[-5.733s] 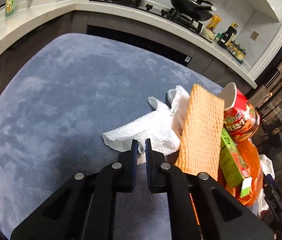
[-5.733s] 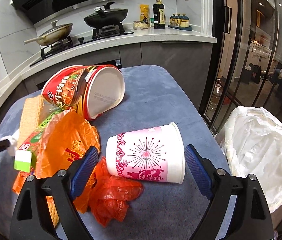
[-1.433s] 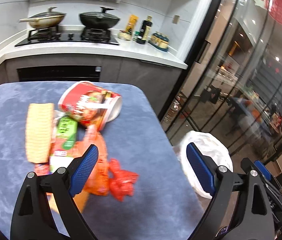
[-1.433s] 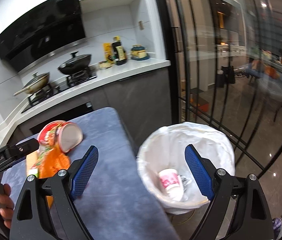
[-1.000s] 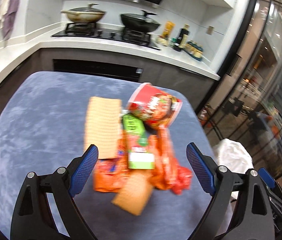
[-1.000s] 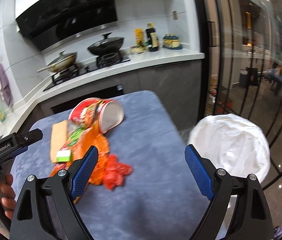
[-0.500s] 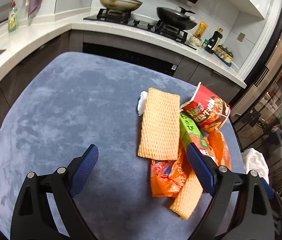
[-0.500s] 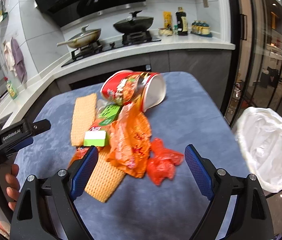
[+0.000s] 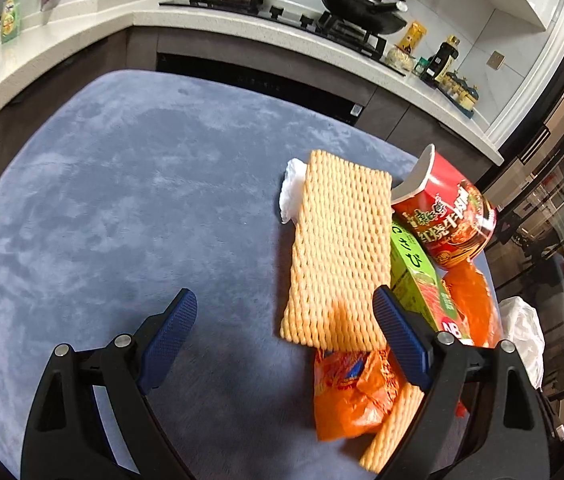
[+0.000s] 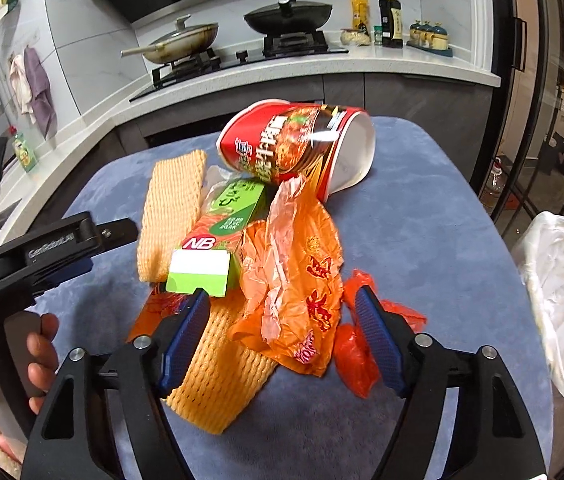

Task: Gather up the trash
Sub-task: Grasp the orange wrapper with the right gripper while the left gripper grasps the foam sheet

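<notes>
Much is left, by my reckoning: a whole heap of trash lies on the tabletop (image 10: 433,208). The right claw (image 10: 282,330) is spread and empty, its jaws astride the orange bag (image 10: 297,264), the red scraps (image 10: 355,364) by its right finger. Beyond it lie the green box (image 10: 222,236), a foam net (image 10: 170,208) and, farthest, the tipped noodle cup (image 10: 293,148). The lined bin (image 10: 561,292) waits off to its right, contents hidden. The left claw (image 9: 282,332) is also spread and empty, a foam net (image 9: 337,256) just ahead. The tabletop is blue-grey plush; behind it, a kitchen counter with stove and pans.
</notes>
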Demonstrator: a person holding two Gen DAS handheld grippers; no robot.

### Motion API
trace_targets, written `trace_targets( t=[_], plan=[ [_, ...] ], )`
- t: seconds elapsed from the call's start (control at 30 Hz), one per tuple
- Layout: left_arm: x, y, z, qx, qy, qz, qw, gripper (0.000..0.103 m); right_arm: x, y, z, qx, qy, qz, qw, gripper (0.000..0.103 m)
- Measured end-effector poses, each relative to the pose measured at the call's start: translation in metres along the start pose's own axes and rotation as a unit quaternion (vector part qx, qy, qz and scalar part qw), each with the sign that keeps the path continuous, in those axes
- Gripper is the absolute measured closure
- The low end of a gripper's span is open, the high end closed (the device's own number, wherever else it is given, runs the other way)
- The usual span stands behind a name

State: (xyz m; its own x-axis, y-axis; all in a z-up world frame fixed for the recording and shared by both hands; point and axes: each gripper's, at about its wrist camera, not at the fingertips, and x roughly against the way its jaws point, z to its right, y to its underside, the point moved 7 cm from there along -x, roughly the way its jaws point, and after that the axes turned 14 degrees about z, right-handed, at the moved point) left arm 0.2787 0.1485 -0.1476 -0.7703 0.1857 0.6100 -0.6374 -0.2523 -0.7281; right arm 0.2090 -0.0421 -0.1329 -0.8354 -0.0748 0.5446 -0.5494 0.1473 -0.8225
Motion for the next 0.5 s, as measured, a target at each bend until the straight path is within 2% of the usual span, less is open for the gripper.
trace_targets(
  t=[0.13, 0.23, 0.33, 0.4, 0.5],
  plan=[
    [-0.016, 0.004, 0.005, -0.002, 0.008, -0.011, 0.9999, 0.022, -0.008, 0.003, 0.001, 0.002, 0.001, -0.006, 1.000, 0.039],
    [-0.025, 0.007, 0.012, -0.011, 0.015, -0.018, 0.9997, 0.033, -0.013, 0.004, 0.006, -0.007, 0.002, -0.012, 1.000, 0.049],
    [-0.030, 0.011, 0.018, -0.011, 0.028, -0.029, 0.9991, 0.049, -0.018, 0.006, 0.011, -0.019, 0.000, -0.017, 1.000, 0.061],
    [-0.032, 0.014, 0.020, -0.009, 0.039, -0.035, 0.9986, 0.067, -0.018, 0.007, 0.012, -0.021, -0.003, -0.020, 1.000, 0.072],
    [-0.026, 0.015, 0.024, -0.012, 0.046, -0.033, 0.9983, 0.080, -0.014, 0.005, 0.010, -0.016, -0.005, -0.015, 1.000, 0.077]
  ],
)
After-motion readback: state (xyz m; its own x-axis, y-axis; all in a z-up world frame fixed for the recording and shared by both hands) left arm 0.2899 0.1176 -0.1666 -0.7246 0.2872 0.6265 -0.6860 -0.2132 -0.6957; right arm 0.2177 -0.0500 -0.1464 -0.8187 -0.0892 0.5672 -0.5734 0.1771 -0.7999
